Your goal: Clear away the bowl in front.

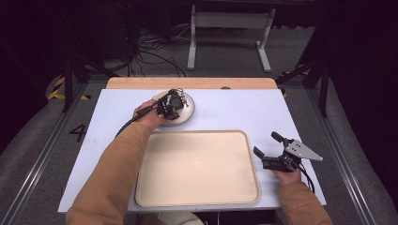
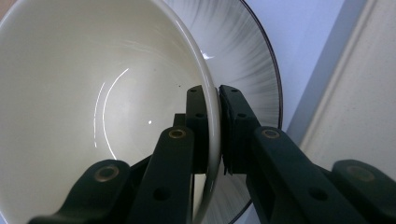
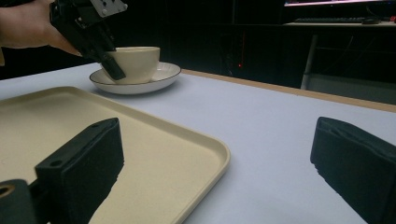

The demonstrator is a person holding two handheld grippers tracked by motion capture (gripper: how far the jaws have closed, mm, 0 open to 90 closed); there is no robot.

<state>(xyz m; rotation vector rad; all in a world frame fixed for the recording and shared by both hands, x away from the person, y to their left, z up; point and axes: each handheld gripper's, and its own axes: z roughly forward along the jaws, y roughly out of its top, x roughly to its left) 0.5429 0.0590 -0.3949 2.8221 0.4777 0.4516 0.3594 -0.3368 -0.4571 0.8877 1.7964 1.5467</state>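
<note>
White counter [image 1: 225,112]: my left tool [image 2: 212,126] pinches the cup [image 3: 136,64] rim; tray [image 1: 197,166] lies toward six o'clock; right tool [image 1: 277,157] wide, empty.

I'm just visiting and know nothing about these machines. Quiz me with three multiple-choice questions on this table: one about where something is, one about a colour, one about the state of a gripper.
1. Where does the cream ceramic cup stand?
A. on the white saucer with a dark rim
B. on the tray
C. on the bare table

2. What colour is the rectangular plastic tray?
A. blue
B. beige
C. black

3. How is the left gripper set?
A. wide open above the tray
B. lying flat on the table
C. shut on the cup's rim

Answers: 1 A, the right gripper view shows the cup sitting in the saucer beyond the tray. 2 B, the high view shows a beige tray on the pale table. 3 C, the left gripper view shows one jaw inside and one outside the cup wall, pressed to it; the right gripper stands open beside the tray.
</note>
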